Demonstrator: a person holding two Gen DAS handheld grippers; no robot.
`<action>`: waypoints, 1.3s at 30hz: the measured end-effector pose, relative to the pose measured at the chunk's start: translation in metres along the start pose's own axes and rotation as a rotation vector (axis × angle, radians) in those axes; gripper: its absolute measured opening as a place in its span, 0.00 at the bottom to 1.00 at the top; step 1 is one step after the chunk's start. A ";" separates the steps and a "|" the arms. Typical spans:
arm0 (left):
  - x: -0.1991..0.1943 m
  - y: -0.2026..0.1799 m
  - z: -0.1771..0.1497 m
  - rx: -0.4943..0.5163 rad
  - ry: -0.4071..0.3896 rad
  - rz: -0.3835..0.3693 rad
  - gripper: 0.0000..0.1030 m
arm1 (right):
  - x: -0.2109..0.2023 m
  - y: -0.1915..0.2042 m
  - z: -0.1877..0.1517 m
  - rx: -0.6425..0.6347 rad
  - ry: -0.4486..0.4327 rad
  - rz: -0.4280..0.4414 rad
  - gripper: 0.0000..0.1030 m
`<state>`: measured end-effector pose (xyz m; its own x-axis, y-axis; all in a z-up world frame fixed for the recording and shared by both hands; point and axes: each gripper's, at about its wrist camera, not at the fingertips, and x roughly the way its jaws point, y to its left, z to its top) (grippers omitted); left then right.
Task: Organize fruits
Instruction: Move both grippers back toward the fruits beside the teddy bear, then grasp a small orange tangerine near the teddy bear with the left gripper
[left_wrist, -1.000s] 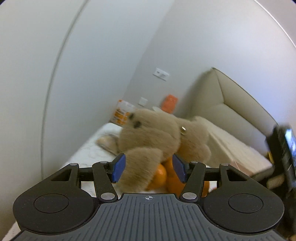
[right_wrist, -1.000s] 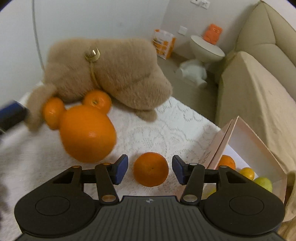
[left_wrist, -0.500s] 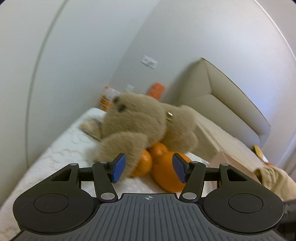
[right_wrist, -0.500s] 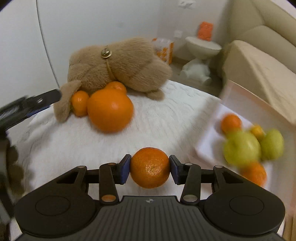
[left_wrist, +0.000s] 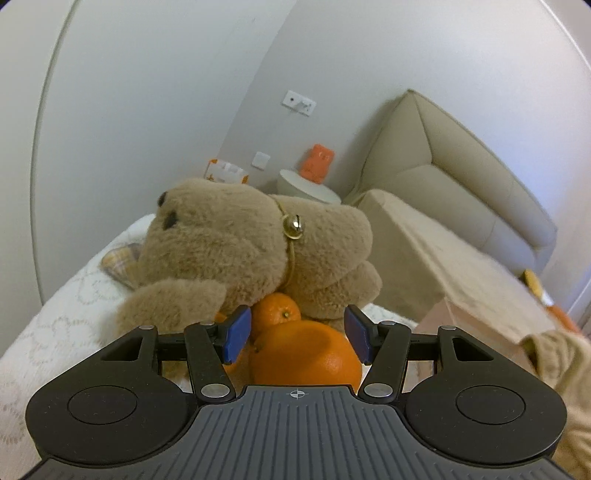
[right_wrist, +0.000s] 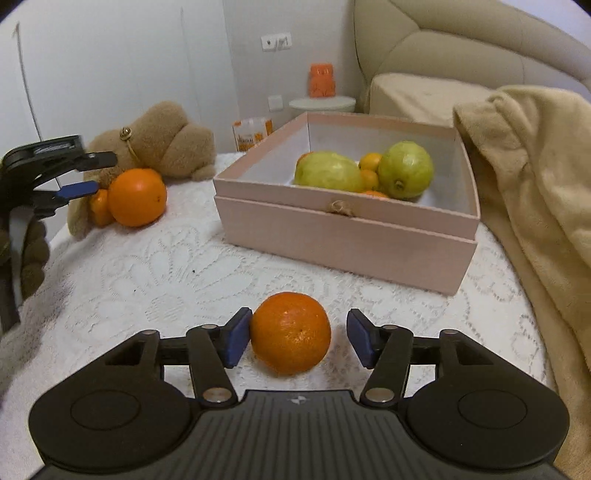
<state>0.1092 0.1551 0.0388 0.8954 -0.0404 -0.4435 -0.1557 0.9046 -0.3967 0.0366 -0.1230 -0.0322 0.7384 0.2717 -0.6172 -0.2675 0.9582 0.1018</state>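
Right wrist: right claw (right_wrist: 293, 338) spread, orange (right_wrist: 290, 332) between fingers, touching left pad, near surface (right_wrist: 177, 273) front edge | left claw (left_wrist: 295, 334) spread at big orange (left_wrist: 306, 354) by bear (left_wrist: 236, 243) | box (right_wrist: 347, 225) holds fruit

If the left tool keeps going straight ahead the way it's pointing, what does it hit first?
Most likely the large orange, which sits right between the open left tool blue pads. A smaller orange and the teddy bear lie behind it.

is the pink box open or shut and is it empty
Open and not empty: the pale pink cardboard box has no lid on top, and two green guavas and several small oranges lie inside.
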 end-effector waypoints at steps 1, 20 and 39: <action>0.003 -0.004 -0.001 0.023 0.008 0.011 0.59 | -0.002 0.000 -0.001 -0.006 -0.016 -0.003 0.59; -0.028 -0.085 -0.031 0.286 0.091 -0.211 0.58 | 0.008 -0.013 -0.011 0.040 -0.029 0.026 0.78; -0.036 -0.101 -0.036 0.424 0.038 -0.135 0.57 | 0.010 -0.011 -0.011 0.024 -0.023 0.021 0.81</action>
<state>0.0777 0.0503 0.0659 0.8787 -0.1788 -0.4427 0.1539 0.9838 -0.0919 0.0401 -0.1321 -0.0481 0.7472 0.2932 -0.5964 -0.2678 0.9542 0.1335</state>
